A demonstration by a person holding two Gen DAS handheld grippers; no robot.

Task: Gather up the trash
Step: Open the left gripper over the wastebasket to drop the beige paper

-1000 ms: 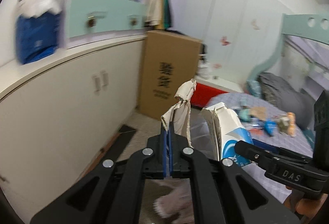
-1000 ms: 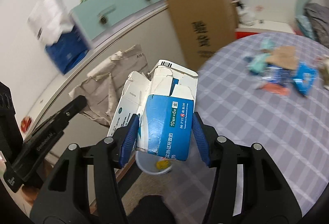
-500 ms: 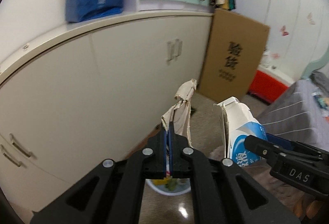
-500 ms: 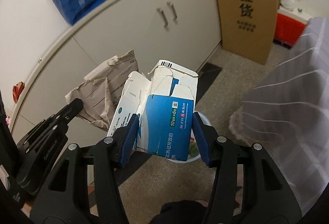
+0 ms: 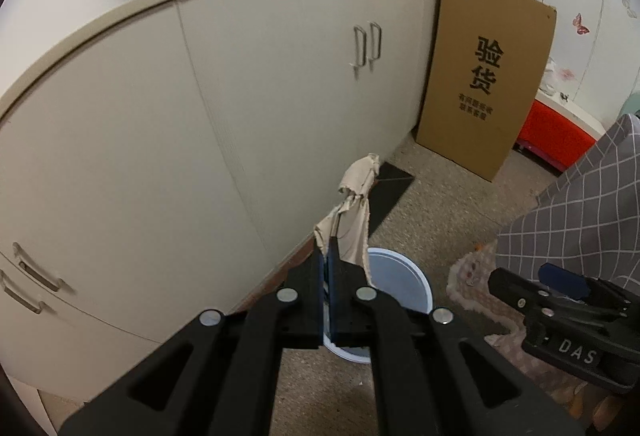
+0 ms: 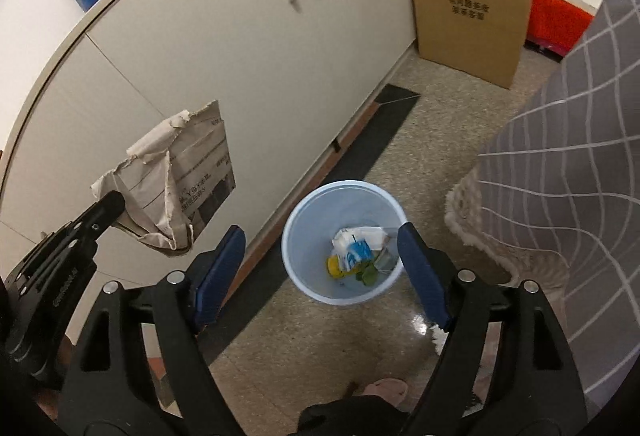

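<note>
The blue and white box [image 6: 357, 246] lies inside the pale blue bin [image 6: 298, 236] on the floor, down below my right hand-held gripper [image 6: 322, 256]. That gripper has just been opening, and now its two blue pads [image 6: 420, 276] stand wide apart with nothing between them, one on each side of the bin in my right view. In the bin with the box I can see something yellow and some green bits, but they are too small to count well. My left hand-held gripper [image 5: 328, 276] is closed tight on one torn piece of brown paper [image 5: 356, 212], which sticks up from the pads above the near left edge of the bin. From the right view the same paper [image 6: 180, 180] hangs to the left of the bin, not over its middle. The bin stands near the foot of the long white cabinet [image 5: 160, 156], beside a dark mat [image 6: 352, 172] that runs along the cabinet. On the other side, close by, is a fluffy rug [image 6: 500, 244] and the hanging edge of a grey checked cloth [image 6: 580, 156]. The floor [image 6: 440, 108] between them is a narrow strip. Farther back one big cardboard box [image 5: 484, 76] leans at the end of the cabinet, with a red box [image 5: 556, 136] next to it. There is one bin, one piece of paper in my grip, and two hand-held grippers.
</note>
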